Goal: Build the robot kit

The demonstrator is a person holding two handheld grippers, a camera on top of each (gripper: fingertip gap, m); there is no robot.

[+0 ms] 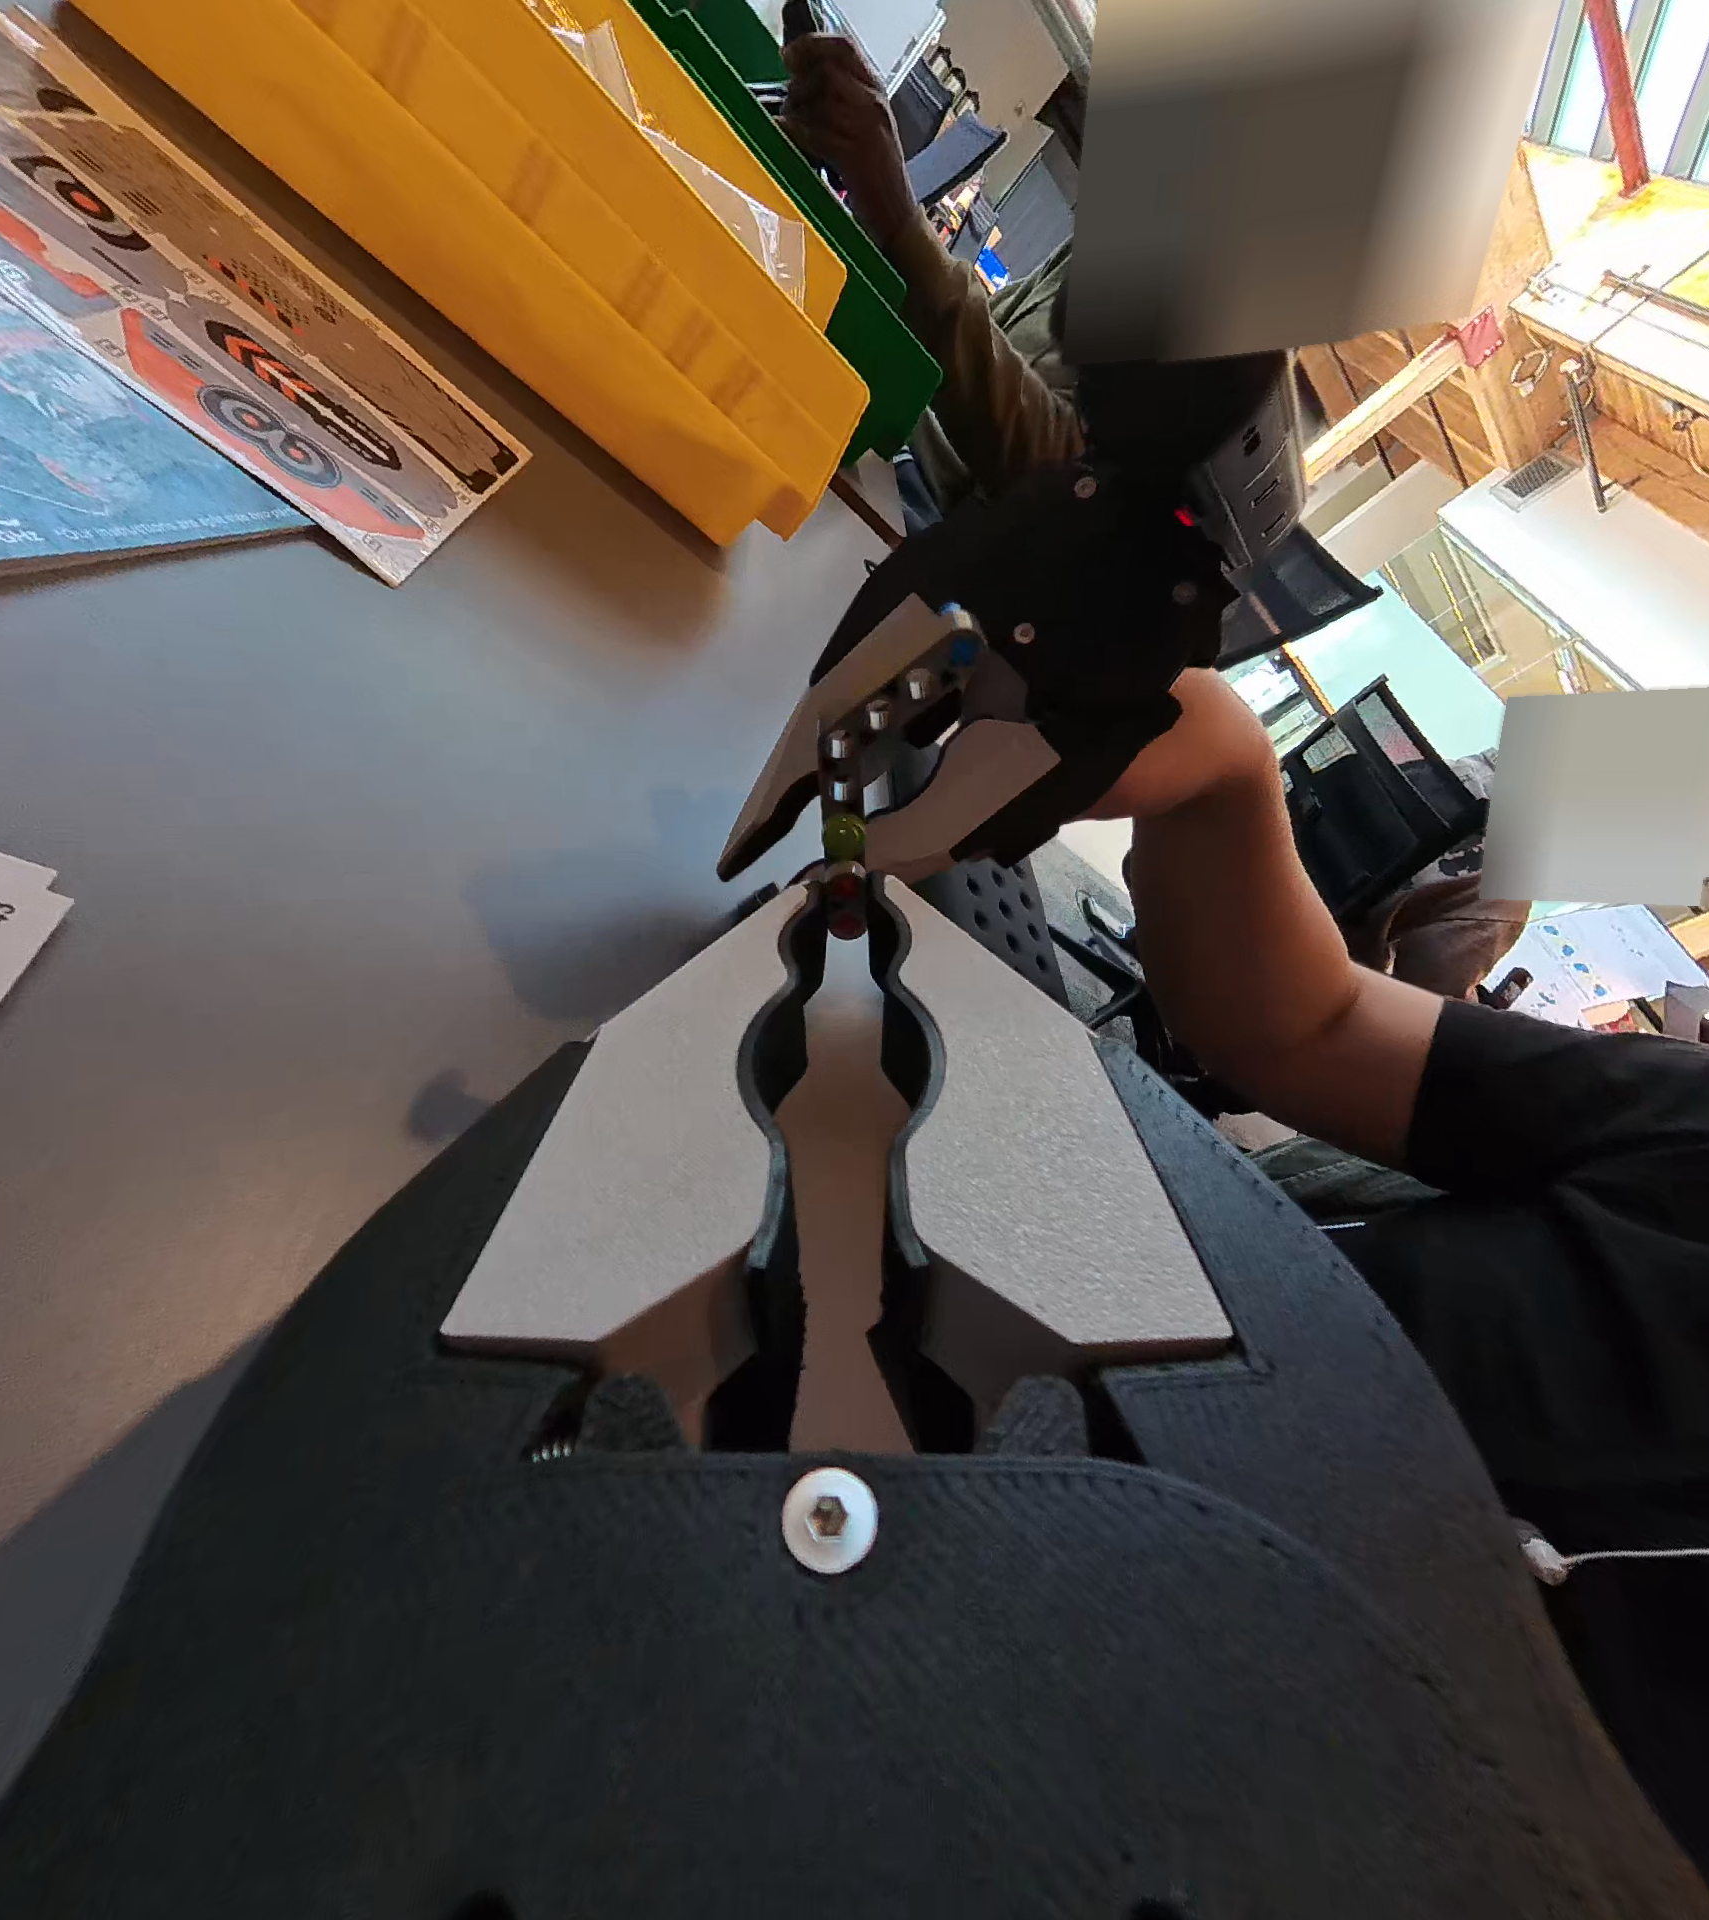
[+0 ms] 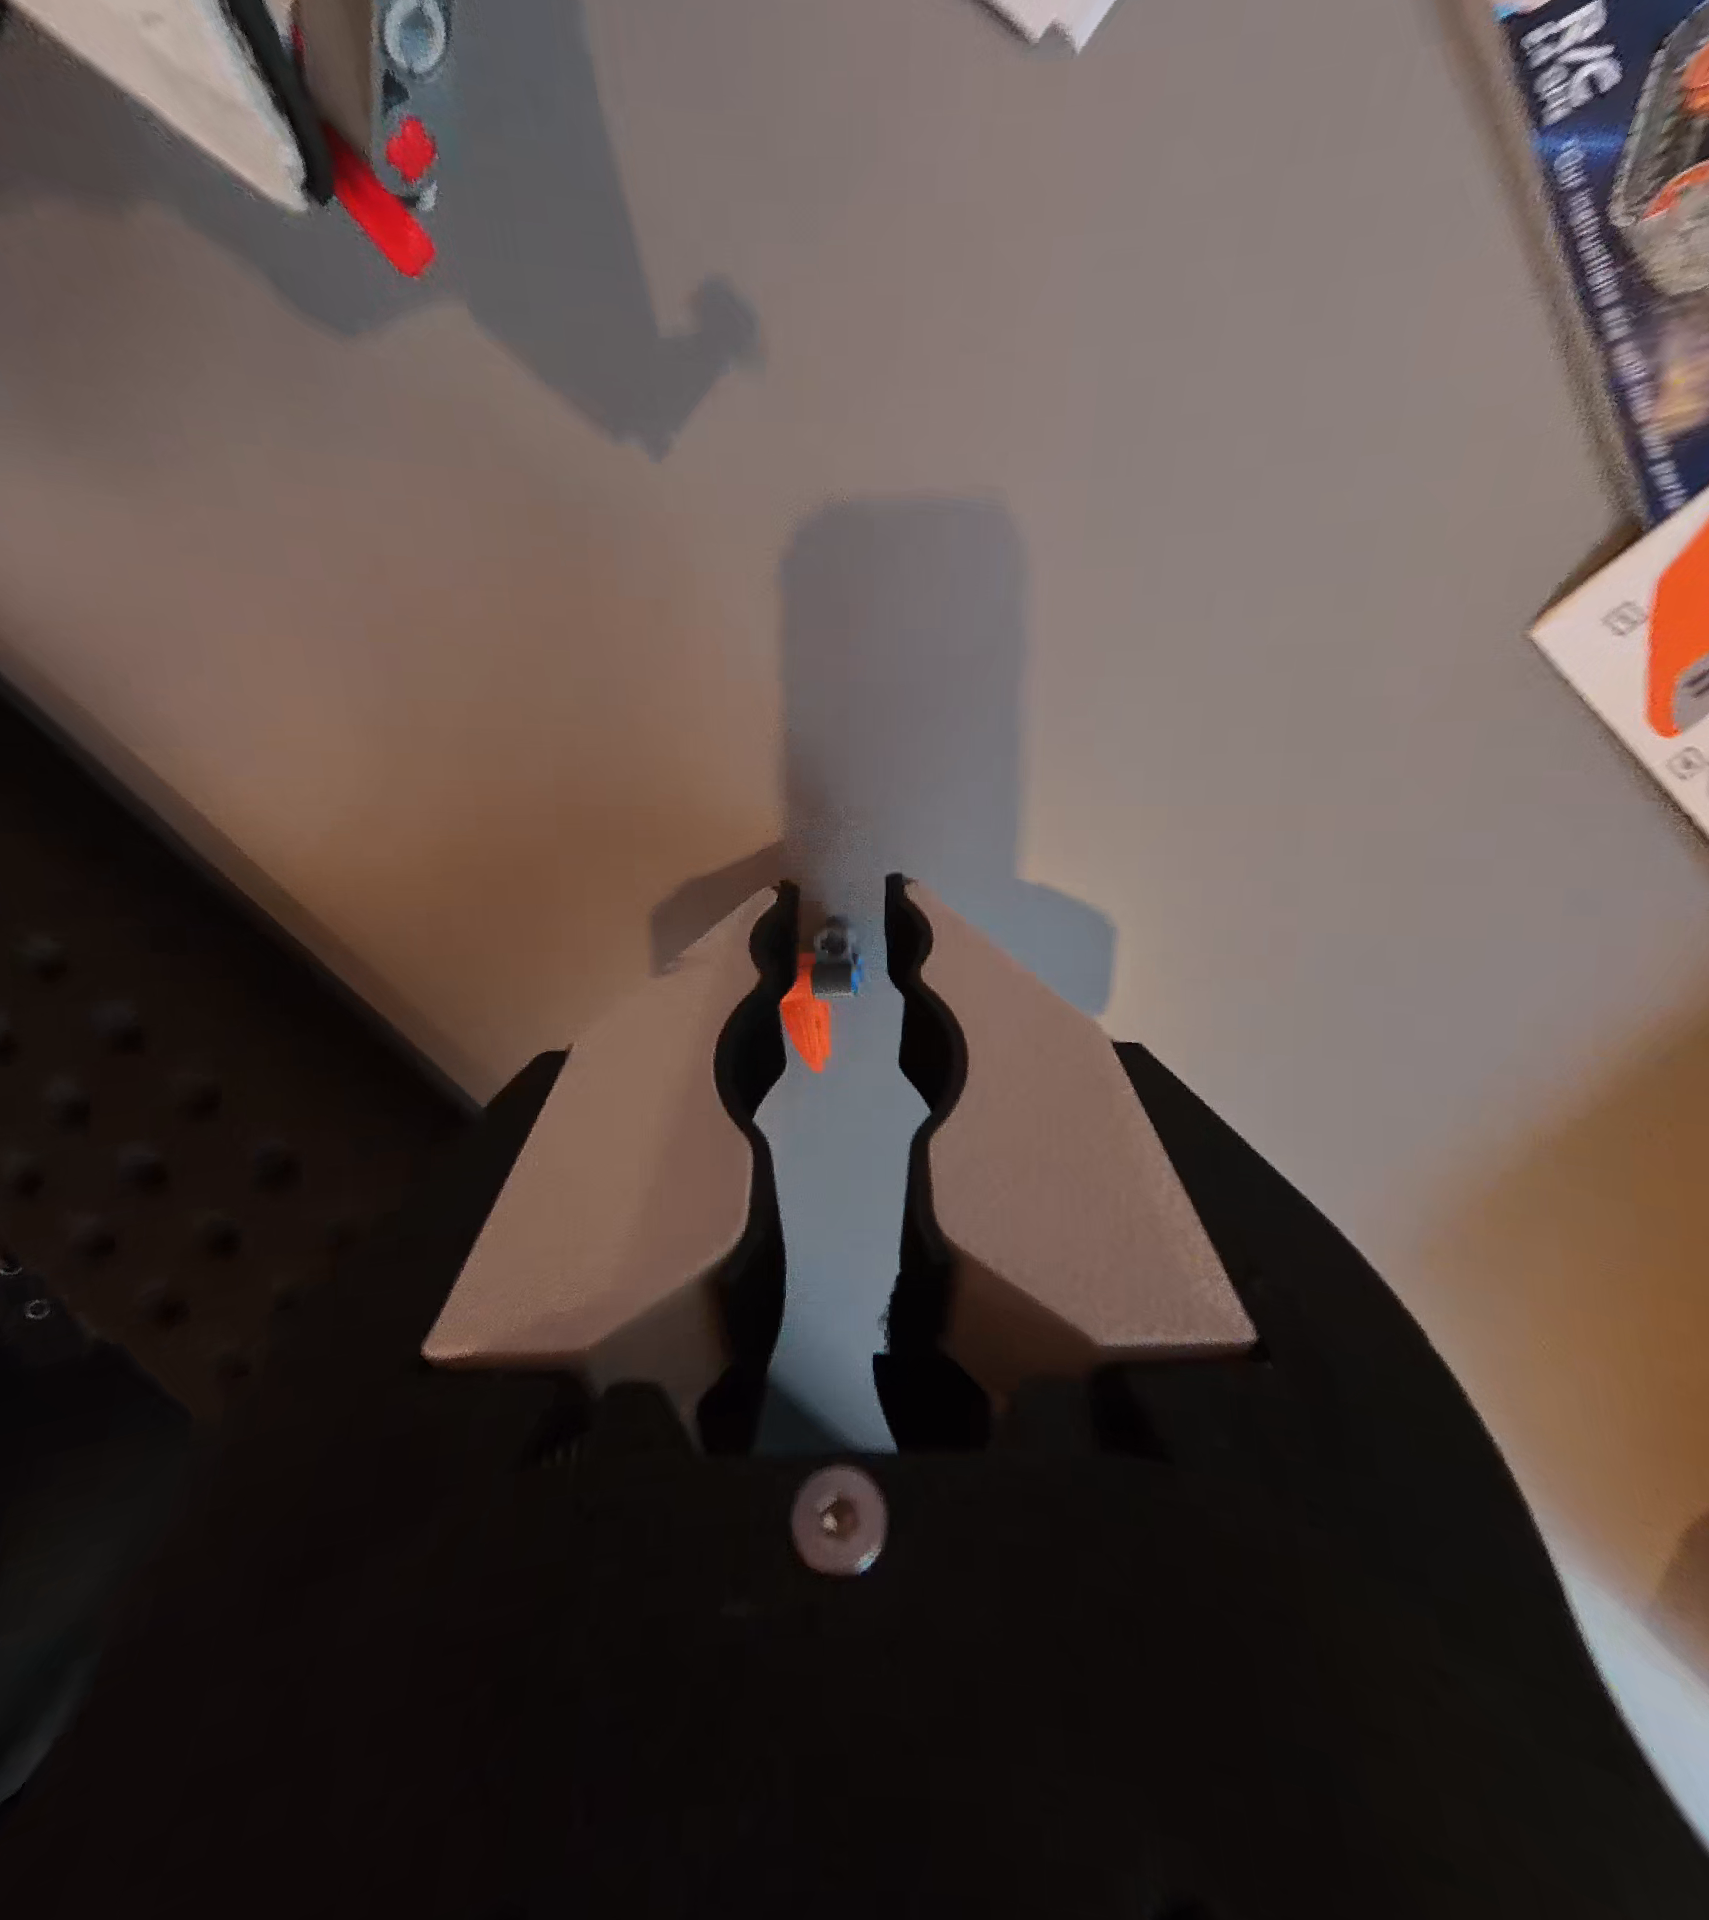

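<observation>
Booklet and sheet: a blue-covered booklet [image 1: 8,436] with a printed sticker sheet [image 1: 237,343] overlapping it, at 10 o'clock in the left wrist view, flat on the grey table [image 1: 330,790].
Bins: a yellow bin [image 1: 538,229] at 11 o'clock, with a green bin [image 1: 881,343] just behind it.
Red pin: a small red pin [image 1: 844,902] between the tips of the left gripper [image 1: 845,904]; long axis runs along the fingers, toward 12 o'clock. In the right wrist view its red end [image 2: 382,208] sticks out at 11 o'clock, angled down-right.
Left gripper: fingers nearly together, pinching the red pin at the very tips; only a thin gap farther back.
Grey assembly: a grey studded beam [image 1: 876,727] with a yellow-green knob [image 1: 843,833] at its lower end, clamped in the right gripper [image 1: 829,831]; long axis tilted from 1 to 7 o'clock, with the knob end just above the red pin. Contact is unclear.
Right gripper: fingers part-way closed around the assembly; in its own view [image 2: 834,914] only a small grey, orange and blue bit [image 2: 824,987] shows, against its left-hand finger [image 2: 684,1132].
Arm: a bare forearm [image 1: 1245,914] at 3 o'clock carries the right gripper.
</observation>
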